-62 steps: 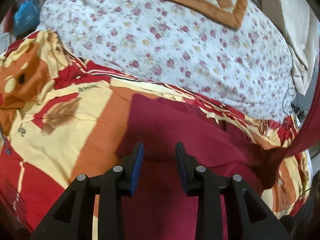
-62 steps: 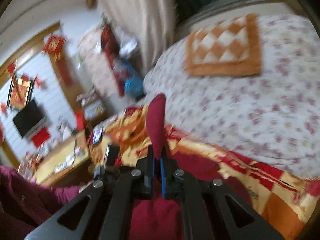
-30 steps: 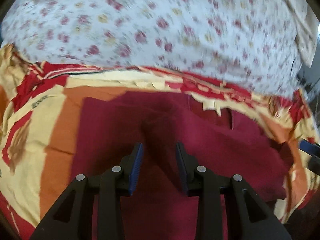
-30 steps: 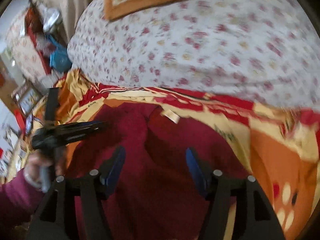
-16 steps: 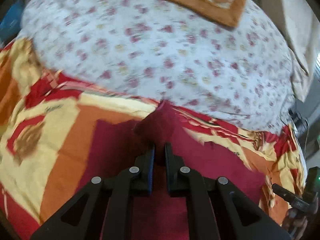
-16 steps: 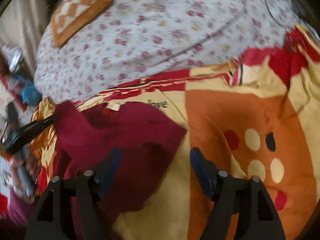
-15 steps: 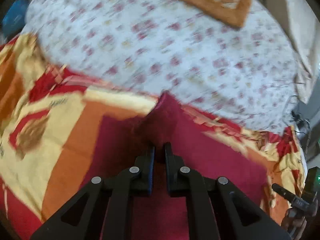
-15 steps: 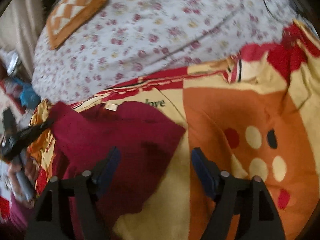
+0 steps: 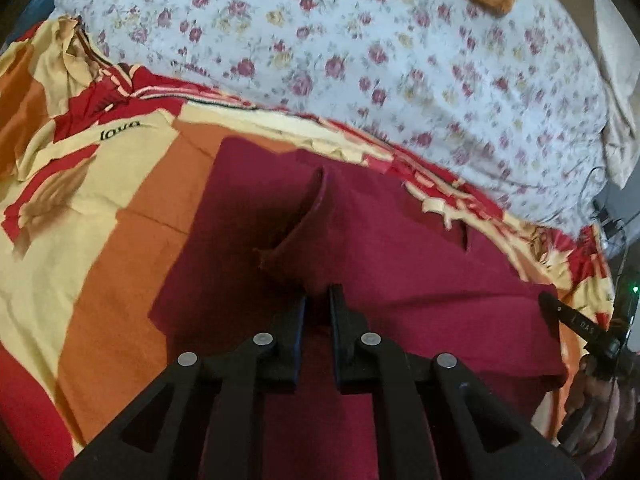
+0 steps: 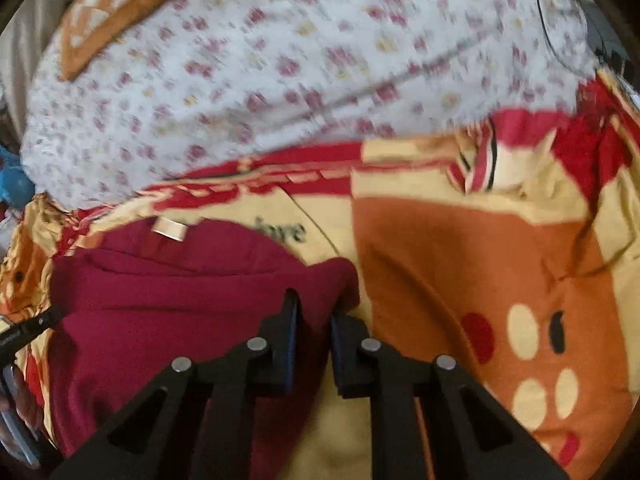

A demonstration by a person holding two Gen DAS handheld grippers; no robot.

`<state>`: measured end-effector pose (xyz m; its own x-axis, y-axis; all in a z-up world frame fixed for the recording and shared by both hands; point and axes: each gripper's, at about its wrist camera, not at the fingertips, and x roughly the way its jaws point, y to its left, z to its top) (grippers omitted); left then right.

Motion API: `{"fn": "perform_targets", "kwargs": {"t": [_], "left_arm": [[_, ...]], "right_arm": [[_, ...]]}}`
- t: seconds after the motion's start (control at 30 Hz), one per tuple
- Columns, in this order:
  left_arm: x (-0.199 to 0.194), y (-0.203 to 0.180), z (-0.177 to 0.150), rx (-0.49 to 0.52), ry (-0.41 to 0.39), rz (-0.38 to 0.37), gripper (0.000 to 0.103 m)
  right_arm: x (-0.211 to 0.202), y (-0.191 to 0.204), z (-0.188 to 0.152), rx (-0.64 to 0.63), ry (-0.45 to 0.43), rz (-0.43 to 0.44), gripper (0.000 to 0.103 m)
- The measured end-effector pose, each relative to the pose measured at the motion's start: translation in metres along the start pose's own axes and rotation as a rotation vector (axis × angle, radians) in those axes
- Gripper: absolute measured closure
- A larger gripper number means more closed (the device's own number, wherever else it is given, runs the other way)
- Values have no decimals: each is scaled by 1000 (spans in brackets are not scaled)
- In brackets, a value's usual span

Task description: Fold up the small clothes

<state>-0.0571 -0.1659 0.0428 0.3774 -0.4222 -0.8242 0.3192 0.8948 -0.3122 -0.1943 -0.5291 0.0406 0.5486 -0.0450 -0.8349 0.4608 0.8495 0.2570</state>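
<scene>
Blur smears the floral quilt (image 10: 280, 72), yet we see our left tongs (image 9: 317, 300) clamped on the maroon garment (image 9: 400, 264) and our right tongs (image 10: 314, 308) closing narrowly on its edge.

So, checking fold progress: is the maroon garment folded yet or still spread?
Mostly spread. The maroon garment lies across the blanket, with a pinched ridge at the left hand-held gripper.
</scene>
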Motion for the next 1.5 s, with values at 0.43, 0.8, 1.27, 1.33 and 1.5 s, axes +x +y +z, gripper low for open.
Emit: {"fn": "perform_targets", "kwargs": {"t": [0.43, 0.8, 1.27, 1.33, 1.5], "left_arm": [[2, 3, -2, 1, -1, 6, 102], [-21, 9, -8, 23, -10, -2, 85], [-7, 2, 20, 61, -41, 106, 85], [9, 1, 16, 90, -15, 152, 85], [21, -3, 10, 146, -41, 196, 85]], "right_arm": [[-24, 11, -75, 103, 93, 222, 56], [-34, 10, -72, -48, 85, 78, 94], [-47, 46, -34, -90, -30, 83, 72], [-25, 54, -31, -124, -3, 28, 72], [12, 48, -21, -141, 12, -52, 71]]}}
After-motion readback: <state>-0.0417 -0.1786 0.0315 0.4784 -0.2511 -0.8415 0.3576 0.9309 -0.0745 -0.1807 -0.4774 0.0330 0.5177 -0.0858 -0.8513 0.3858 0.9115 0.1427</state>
